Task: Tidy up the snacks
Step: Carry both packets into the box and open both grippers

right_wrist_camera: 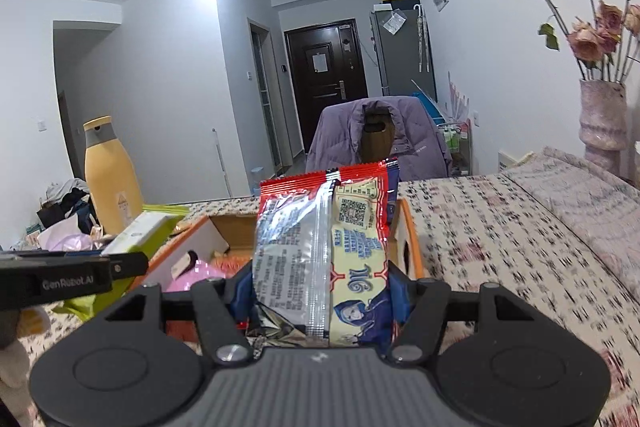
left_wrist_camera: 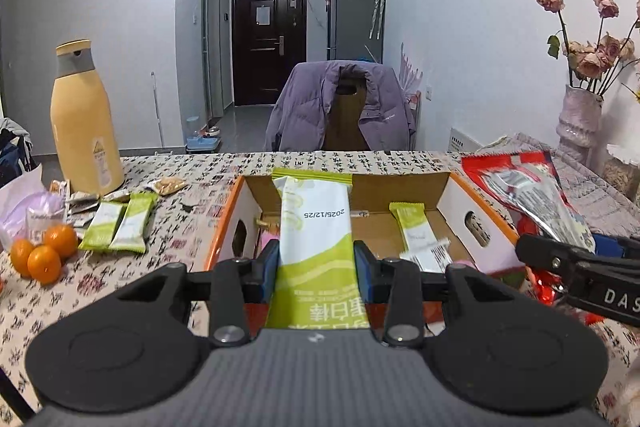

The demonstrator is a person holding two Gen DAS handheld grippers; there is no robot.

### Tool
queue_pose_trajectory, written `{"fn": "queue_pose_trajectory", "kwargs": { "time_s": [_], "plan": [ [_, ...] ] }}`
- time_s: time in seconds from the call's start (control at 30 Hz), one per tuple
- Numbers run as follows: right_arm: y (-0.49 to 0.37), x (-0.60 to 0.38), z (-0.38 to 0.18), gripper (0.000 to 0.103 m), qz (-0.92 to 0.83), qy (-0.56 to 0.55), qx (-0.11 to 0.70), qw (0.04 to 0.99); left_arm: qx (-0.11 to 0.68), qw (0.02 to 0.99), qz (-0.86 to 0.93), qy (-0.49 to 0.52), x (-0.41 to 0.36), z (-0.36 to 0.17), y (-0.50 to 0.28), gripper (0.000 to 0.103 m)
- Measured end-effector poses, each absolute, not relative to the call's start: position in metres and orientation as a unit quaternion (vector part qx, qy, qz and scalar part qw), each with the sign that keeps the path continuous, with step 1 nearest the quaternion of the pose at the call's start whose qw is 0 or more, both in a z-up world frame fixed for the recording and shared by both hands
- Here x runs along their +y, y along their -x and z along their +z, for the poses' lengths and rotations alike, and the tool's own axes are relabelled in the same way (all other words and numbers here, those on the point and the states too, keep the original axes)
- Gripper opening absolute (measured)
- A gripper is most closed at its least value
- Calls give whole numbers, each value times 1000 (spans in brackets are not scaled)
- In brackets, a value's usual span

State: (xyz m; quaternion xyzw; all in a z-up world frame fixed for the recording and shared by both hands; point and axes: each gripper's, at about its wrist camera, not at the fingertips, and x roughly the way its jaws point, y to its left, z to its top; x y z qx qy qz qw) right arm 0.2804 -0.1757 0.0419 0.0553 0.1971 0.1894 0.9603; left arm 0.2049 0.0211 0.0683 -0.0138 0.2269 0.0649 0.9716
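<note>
Left wrist view: left hand-held gripper [left_wrist_camera: 316, 269] clamps a green-and-white snack bar [left_wrist_camera: 316, 239] at mid-length, bar sticking out ahead over the open cardboard box [left_wrist_camera: 452, 195]. Light, thin, slick wrapper; pinch the flat sides, not the crimped ends. Right hand-held gripper [right_wrist_camera: 322, 289], jaws partly apart, grips a red snack packet [right_wrist_camera: 320, 243] upright ahead of it, near the box. Crinkly foil, light, likely crushable.

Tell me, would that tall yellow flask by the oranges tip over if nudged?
Possibly. The flask stands upright, tall against a fairly narrow base, so a push near its grey collar might topple it. Its smooth sides look slippery. Pushed low, it would likely slide on the tablecloth instead.
</note>
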Motion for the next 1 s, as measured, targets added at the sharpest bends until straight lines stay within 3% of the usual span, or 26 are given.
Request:
{"fn": "queue_pose_trajectory", "kwargs": {
  "time_s": [0.5,1.0],
  "plan": [
    [-372,-133,53,63,201,-51,220,953,245,967,69,29,49,68,-288,39],
    [-415,-129,6,64,189,-53,270,943,286,956,59,20,47,29,-334,40]
  ]
}}
